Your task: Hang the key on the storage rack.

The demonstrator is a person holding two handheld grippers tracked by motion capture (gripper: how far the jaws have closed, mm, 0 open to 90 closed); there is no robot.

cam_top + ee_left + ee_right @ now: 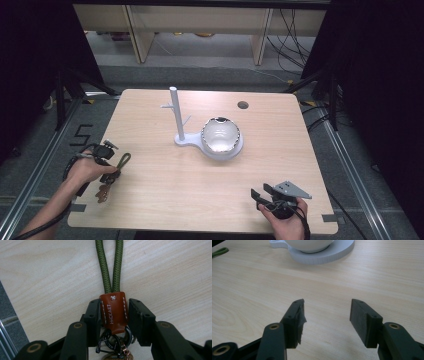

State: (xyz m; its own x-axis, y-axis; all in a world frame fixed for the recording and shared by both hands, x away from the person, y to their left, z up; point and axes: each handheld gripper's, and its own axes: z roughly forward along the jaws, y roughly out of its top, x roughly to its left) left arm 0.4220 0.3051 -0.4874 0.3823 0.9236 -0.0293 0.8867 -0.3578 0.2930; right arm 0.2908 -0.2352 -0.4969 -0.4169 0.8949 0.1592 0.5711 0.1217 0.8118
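the left tool (113, 315) has its 2 jaws on either side of the brown leather tab (113, 313) of a keychain (111, 175) that lies flat near the front left corner of the counter (165, 185). the left jaw looks to touch the tab, while a thin gap shows on the right, so the pinch seems about to close rather than firm. the green cord loop (109, 265) runs away from the tab across the wood, and the metal rings (115, 342) sit below it between the jaws.

the right tool (327, 315) rests near the front right edge with its jaws spread wide and nothing between them.

further back, at mid-counter, a white stand (176, 117) with an upright post and short pegs shares a base with a white bowl (220, 136).

judging from this layout, the work is at its start: the keychain is being gripped but not yet lifted. likely what remains is raising it, carrying it to the stand, and hanging the loop on a peg or dropping it in the bowl.
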